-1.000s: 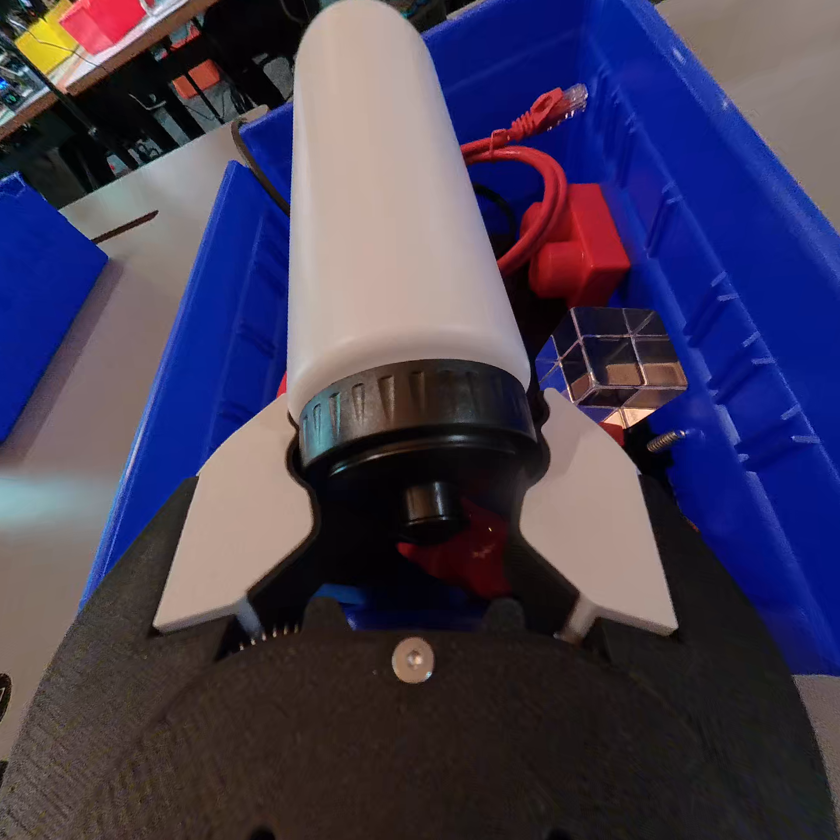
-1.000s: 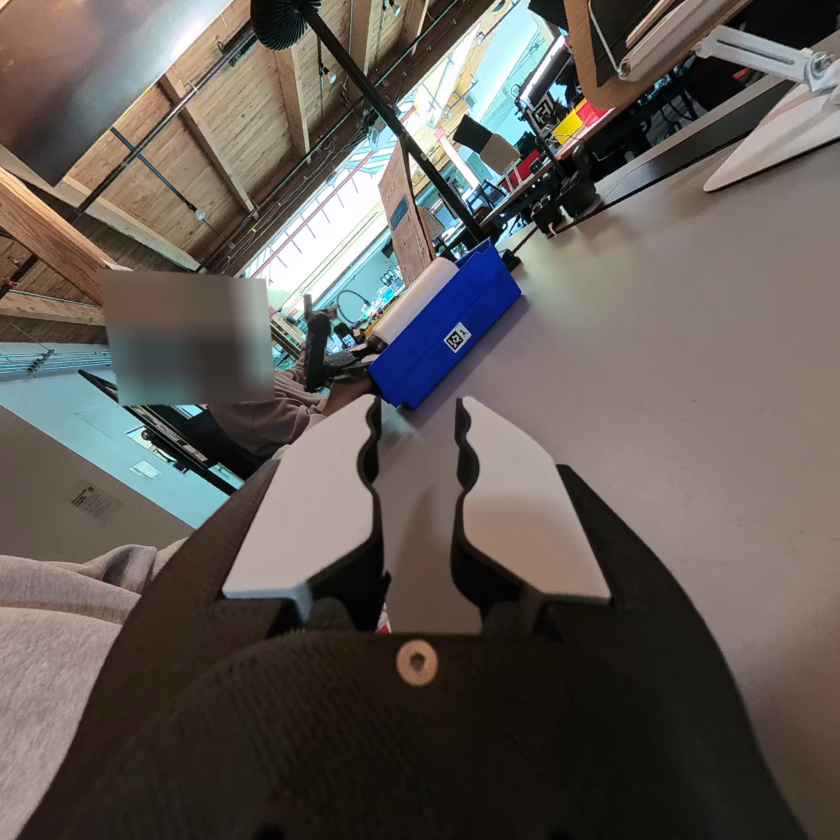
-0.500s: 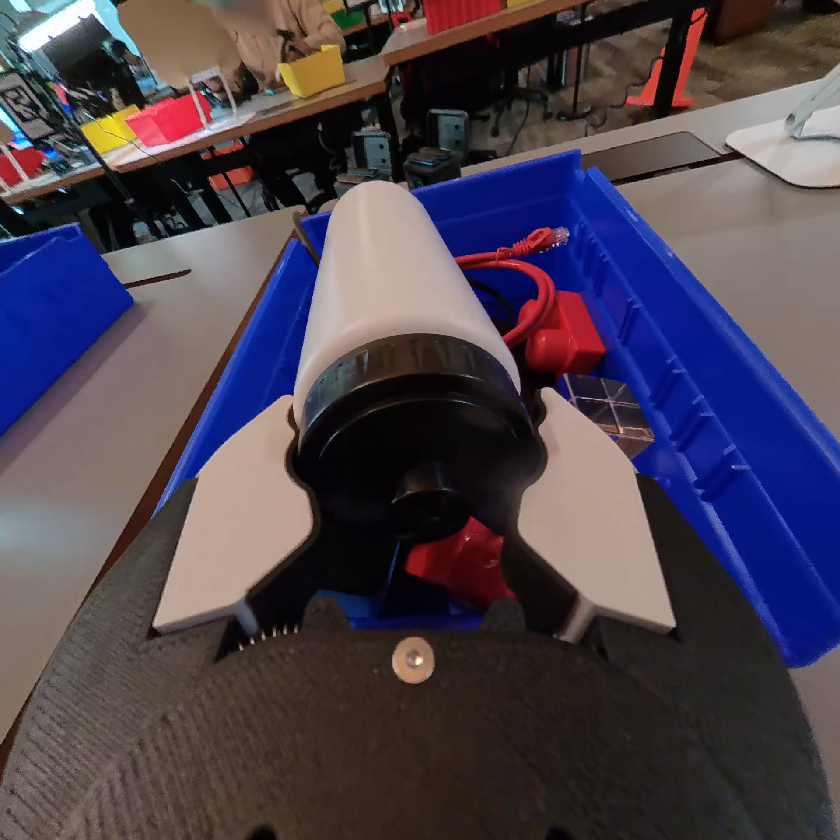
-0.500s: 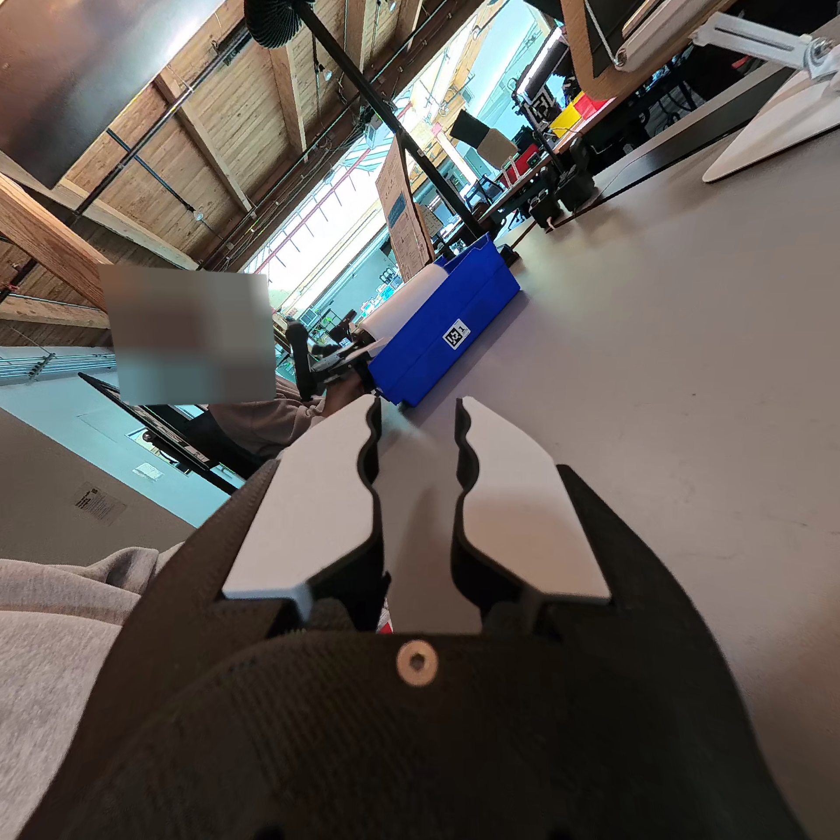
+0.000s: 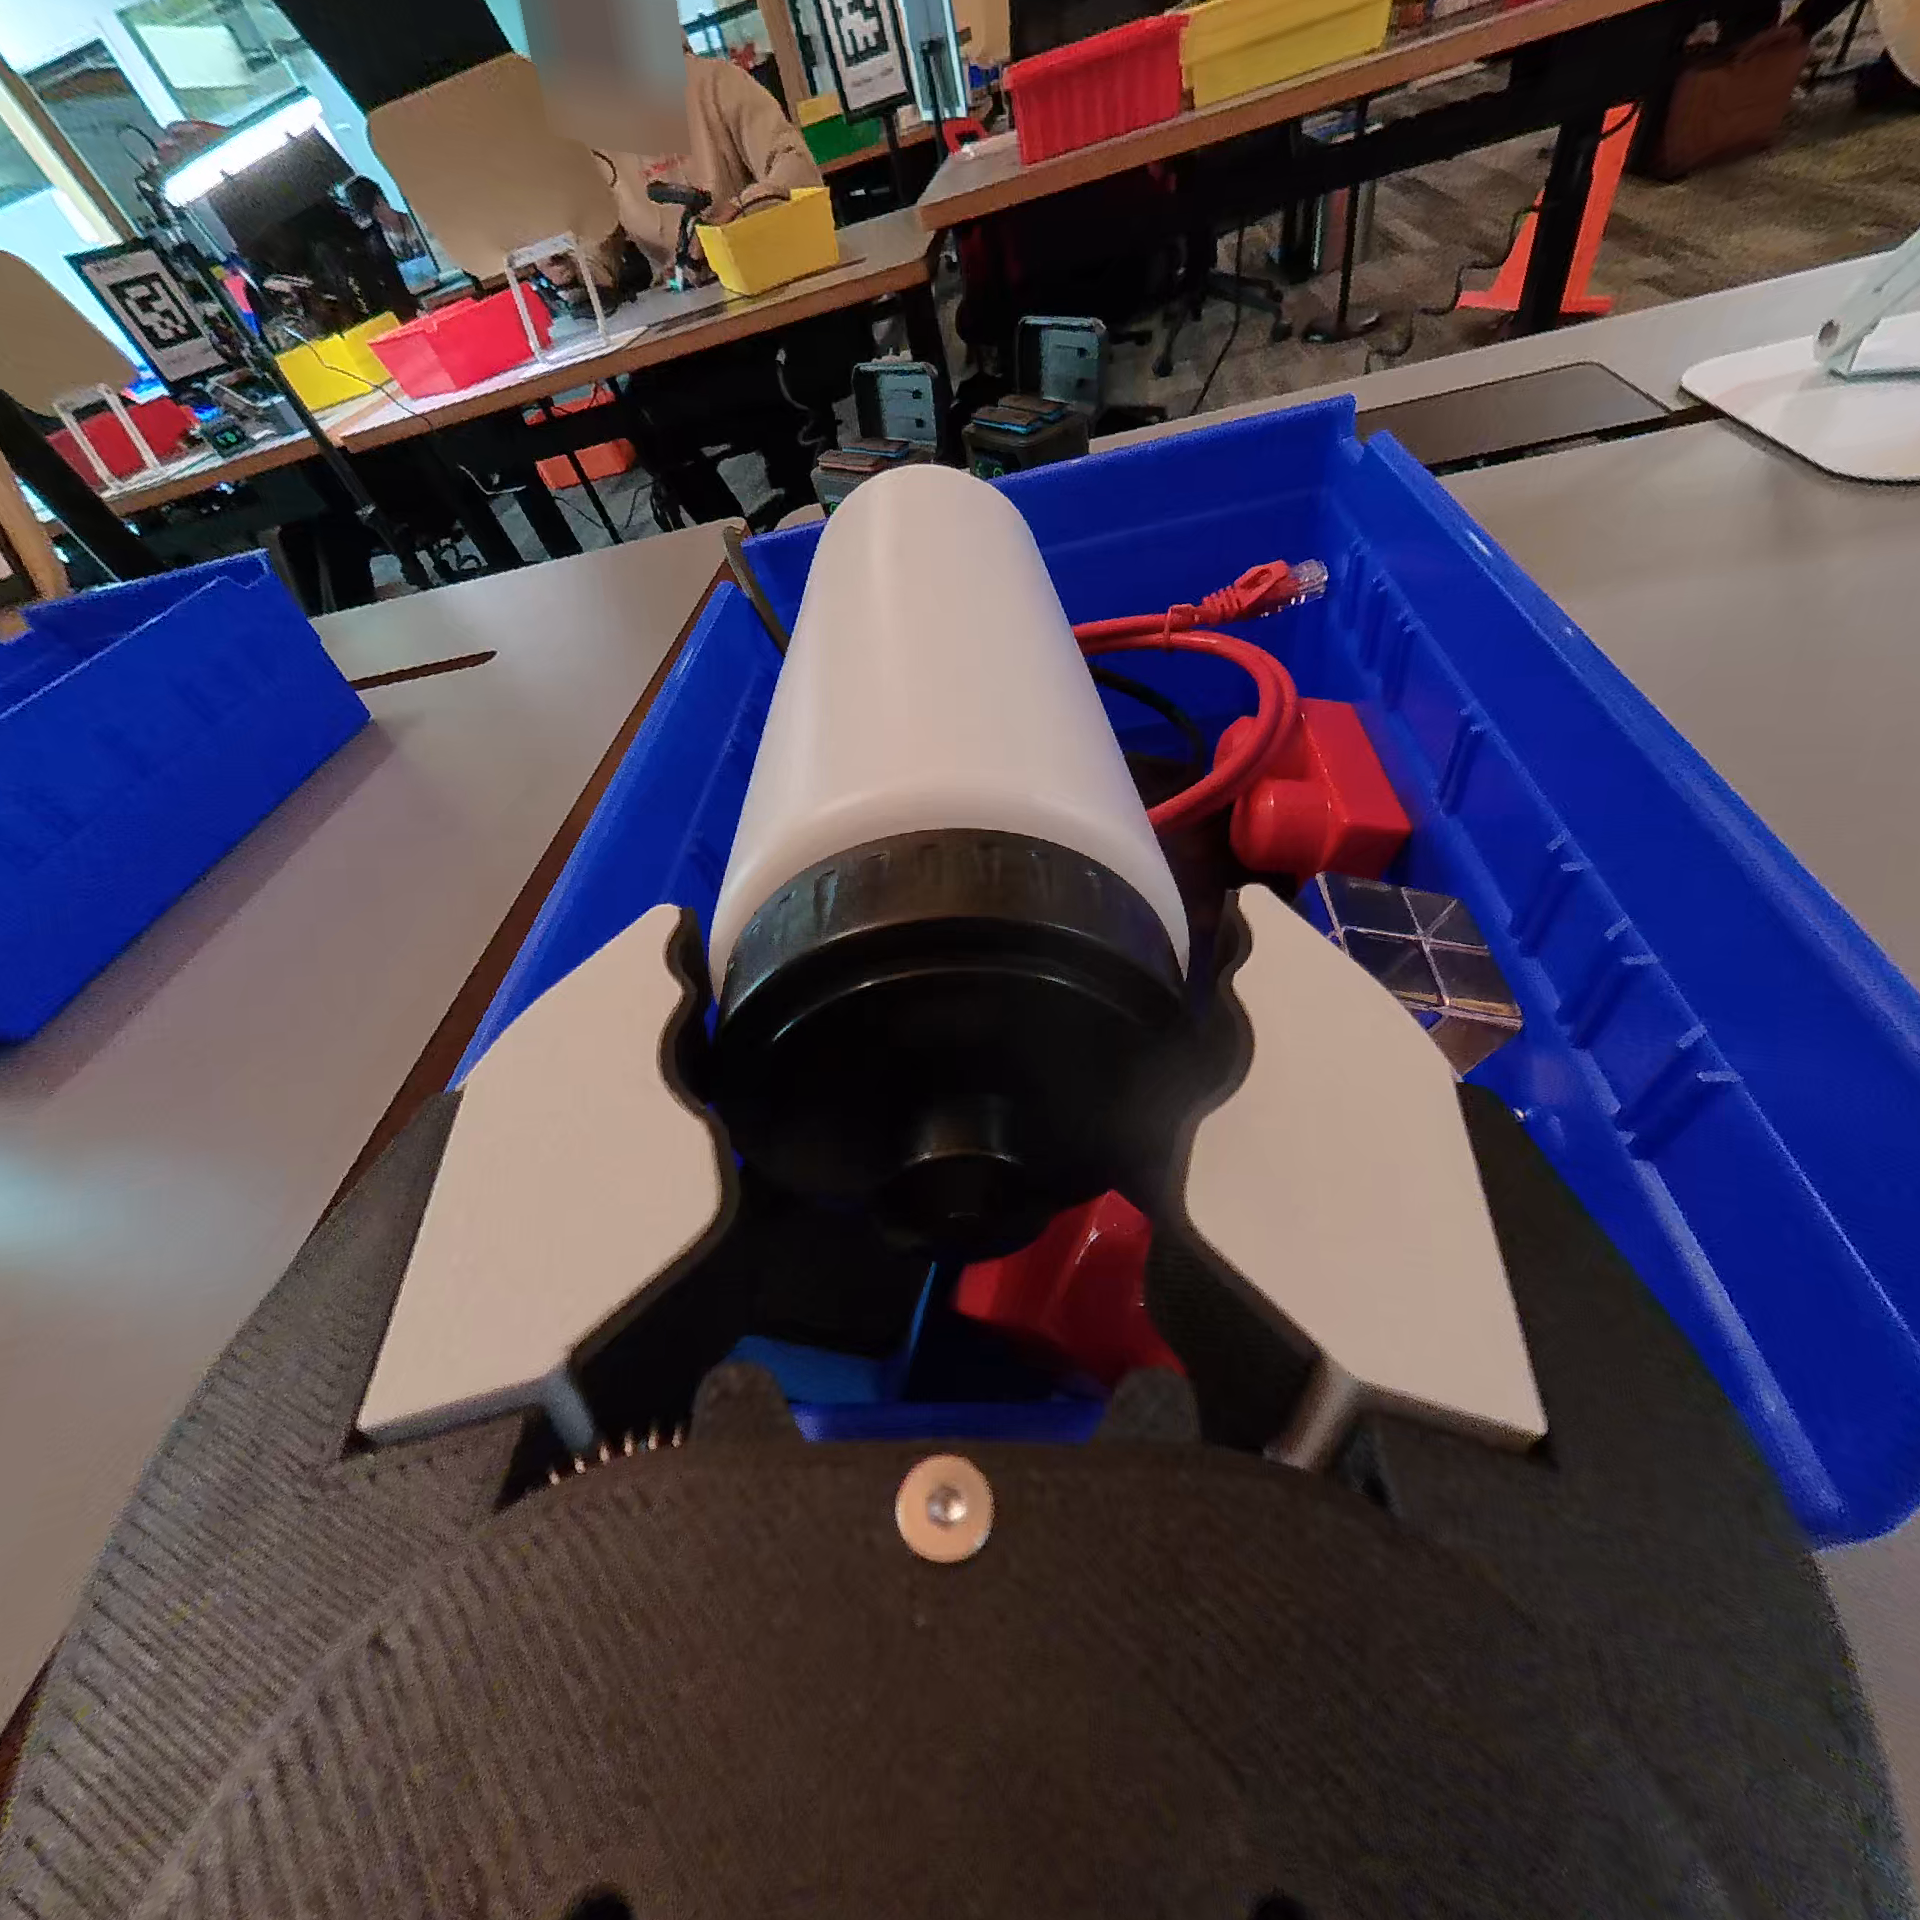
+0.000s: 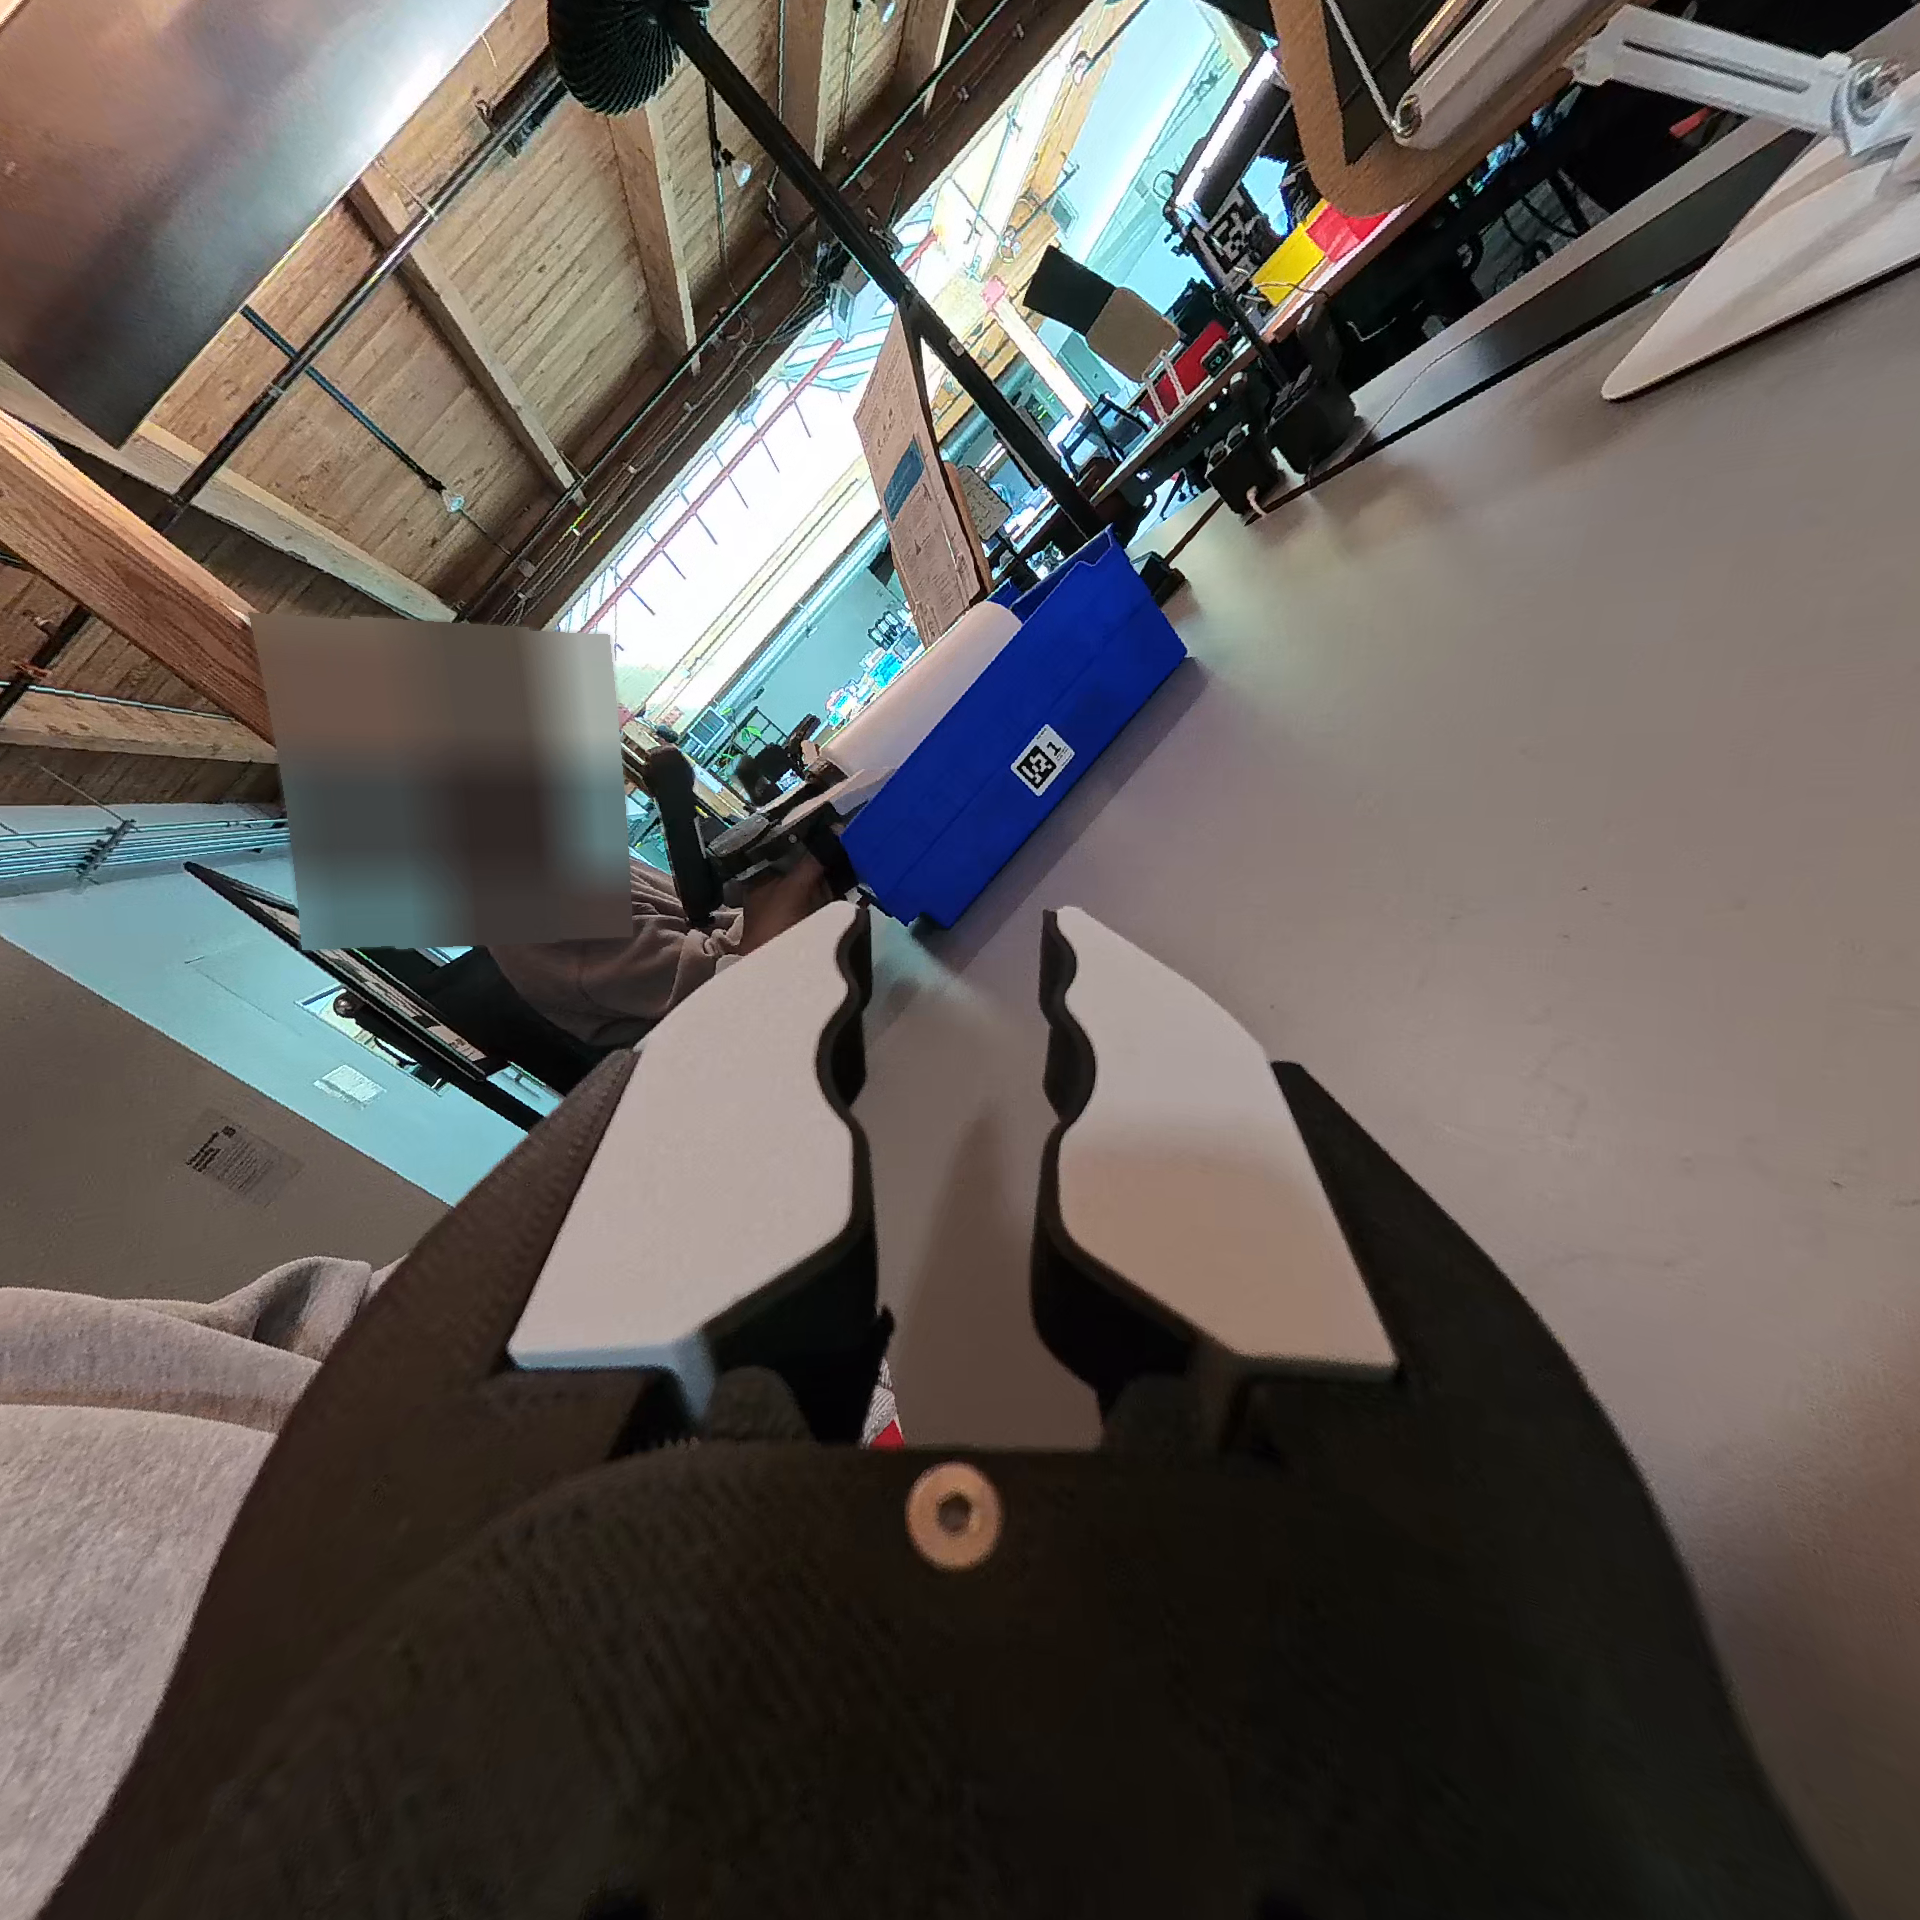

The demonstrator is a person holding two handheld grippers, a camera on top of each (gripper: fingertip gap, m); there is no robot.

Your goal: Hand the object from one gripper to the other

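Note:
A white bottle [image 5: 935, 707] with a black screw cap [image 5: 951, 987] is held by its cap in my left gripper [image 5: 956, 914], which is shut on it. The bottle points away from me over an open blue bin [image 5: 1558, 831]. My right gripper [image 6: 954, 920] is empty, its jaws parted by a narrow gap, low over the grey table [image 6: 1507, 935]. From there the blue bin [image 6: 1018, 748], the bottle [image 6: 935, 675] and the left gripper [image 6: 790, 810] show far off.
In the bin lie a red cable [image 5: 1247, 707], a red block [image 5: 1330, 800] and a clear cube [image 5: 1413, 956]. A second blue bin [image 5: 135, 769] stands to the left. A white stand base [image 5: 1829, 405] is at the far right. Across from one pair of fingers to the other is roughly 50 centimeters. From my left tips it is roughly 7 centimeters to the clear cube [image 5: 1413, 956]; from my right, 45 centimeters.
My left gripper has tilted up and risen with the bottle, which now lies flatter over the bin. The right gripper has barely moved.

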